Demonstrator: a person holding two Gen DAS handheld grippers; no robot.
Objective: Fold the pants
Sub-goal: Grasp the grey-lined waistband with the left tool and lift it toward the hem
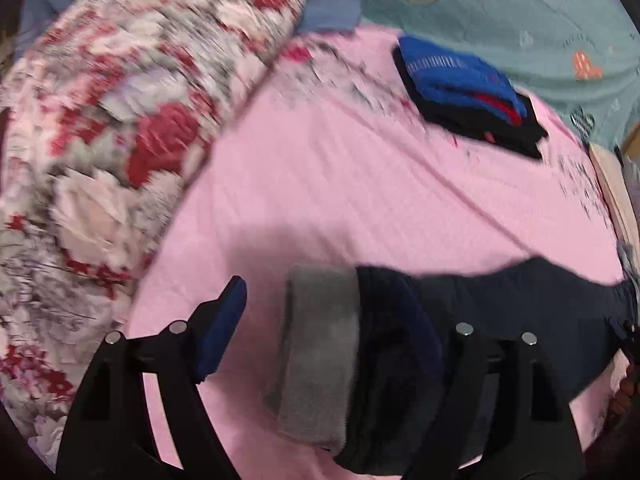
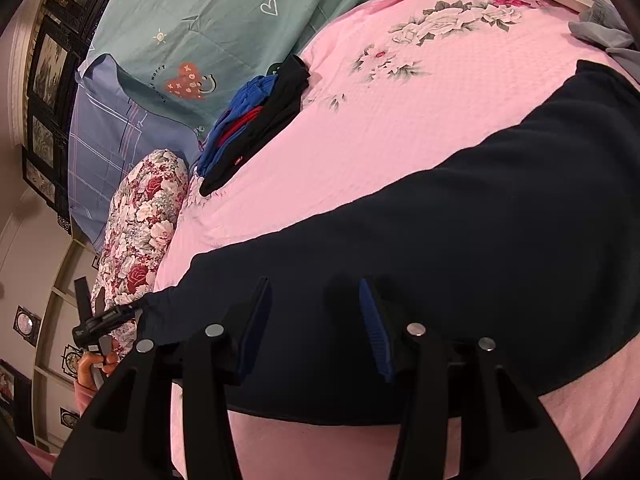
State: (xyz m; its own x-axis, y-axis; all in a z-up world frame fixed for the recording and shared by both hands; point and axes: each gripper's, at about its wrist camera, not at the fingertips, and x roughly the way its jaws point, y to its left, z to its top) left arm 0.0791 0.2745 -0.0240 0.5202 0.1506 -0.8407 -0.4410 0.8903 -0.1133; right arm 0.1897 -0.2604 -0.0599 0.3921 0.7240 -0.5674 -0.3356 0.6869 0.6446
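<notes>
- Teal quilt (image 2: pixel 208 12): small curved dark lettering beside an orange heart print (image 2: pixel 188 80); only the word "worry" is legible, the remainder is too small to read.
- Folded blue garment (image 1: pixel 456 72): a band of light marks, blurred and unreadable.
- No other legible text, numbers or brands.

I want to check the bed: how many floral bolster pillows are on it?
1: the floral bolster lies along the pink sheet's edge, near the clothes pile. Others may be hidden.

Dark navy pants (image 2: pixel 460 264), grey-lined waistband (image 1: pixel 320 352), spread flat across pink bedsheet (image 2: pixel 360 152); one end lifted
</notes>
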